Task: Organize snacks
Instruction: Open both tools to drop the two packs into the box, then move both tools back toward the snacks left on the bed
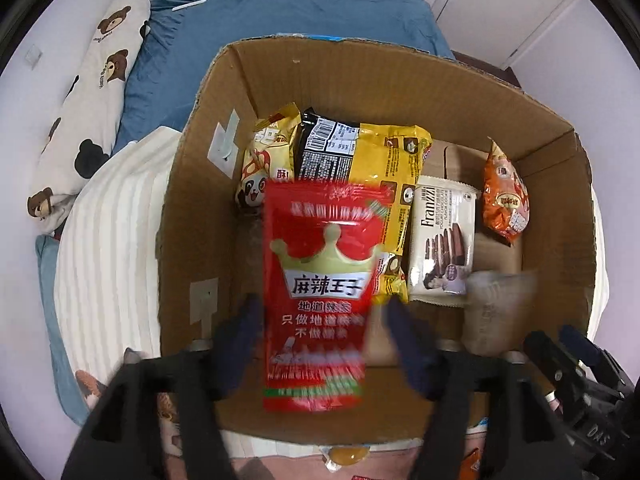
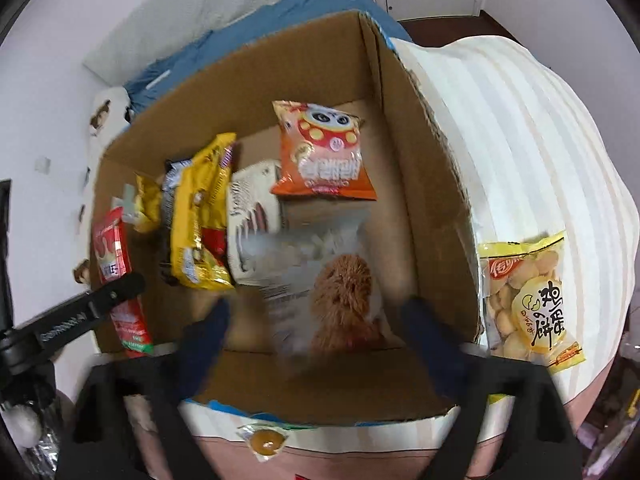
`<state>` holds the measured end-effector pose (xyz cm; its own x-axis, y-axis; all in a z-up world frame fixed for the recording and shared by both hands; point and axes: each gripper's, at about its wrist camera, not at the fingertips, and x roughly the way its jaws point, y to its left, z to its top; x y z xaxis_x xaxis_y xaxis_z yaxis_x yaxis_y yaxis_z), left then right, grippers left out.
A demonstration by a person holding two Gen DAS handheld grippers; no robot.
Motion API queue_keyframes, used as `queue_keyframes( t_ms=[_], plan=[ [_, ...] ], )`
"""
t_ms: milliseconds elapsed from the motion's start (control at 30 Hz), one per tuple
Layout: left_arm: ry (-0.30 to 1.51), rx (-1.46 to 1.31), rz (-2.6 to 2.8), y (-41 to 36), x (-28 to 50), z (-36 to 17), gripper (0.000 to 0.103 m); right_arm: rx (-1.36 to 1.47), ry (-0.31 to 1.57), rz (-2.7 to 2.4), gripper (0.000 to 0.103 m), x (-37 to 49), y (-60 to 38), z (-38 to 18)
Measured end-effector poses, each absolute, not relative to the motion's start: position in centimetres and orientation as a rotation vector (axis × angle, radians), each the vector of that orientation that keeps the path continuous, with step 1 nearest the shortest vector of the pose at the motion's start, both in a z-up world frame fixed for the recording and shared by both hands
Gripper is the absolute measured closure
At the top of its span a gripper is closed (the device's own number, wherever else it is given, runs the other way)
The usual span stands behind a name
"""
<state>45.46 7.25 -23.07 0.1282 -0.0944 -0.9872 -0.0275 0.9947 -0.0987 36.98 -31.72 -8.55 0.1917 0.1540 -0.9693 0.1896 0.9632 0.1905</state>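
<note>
My left fingers (image 1: 316,356) stand apart around the red spicy-strip pouch (image 1: 320,280), pads clear of it, over the cardboard box (image 1: 192,184). My right fingers (image 2: 316,332) gape wide around the clear bag with the brown puffball (image 2: 332,280); blur hides any contact. Both packs look light, soft and slippery, best pinched at a sealed edge. Beyond lie the Franzzi wafers (image 1: 444,236) and orange panda packet (image 2: 324,152).
</note>
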Motion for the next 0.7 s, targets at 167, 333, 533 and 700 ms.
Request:
queue_keyframes(
  t_ms=[167, 333, 533, 700],
  plan=[
    [1.425, -0.110, -0.042, 7.5, 44.8, -22.9, 0.011, 0.219, 1.392, -0.010, 0.002, 37.2, -30.2, -9.2],
    [1.394, -0.118, -0.035, 7.8, 44.0, -22.1, 0.011, 0.194, 1.378, -0.014, 0.002, 36.8, -29.3, -9.2],
    [1.296, -0.113, -0.021, 8.1, 41.2, -19.6, 0.011, 0.146, 1.320, 0.004, 0.002, 35.0, -28.1, -7.3],
    [1.203, -0.095, -0.014, 8.0, 37.7, -17.4, 0.011, 0.096, 1.235, 0.013, 0.002, 32.4, -26.8, -4.9]
  ],
)
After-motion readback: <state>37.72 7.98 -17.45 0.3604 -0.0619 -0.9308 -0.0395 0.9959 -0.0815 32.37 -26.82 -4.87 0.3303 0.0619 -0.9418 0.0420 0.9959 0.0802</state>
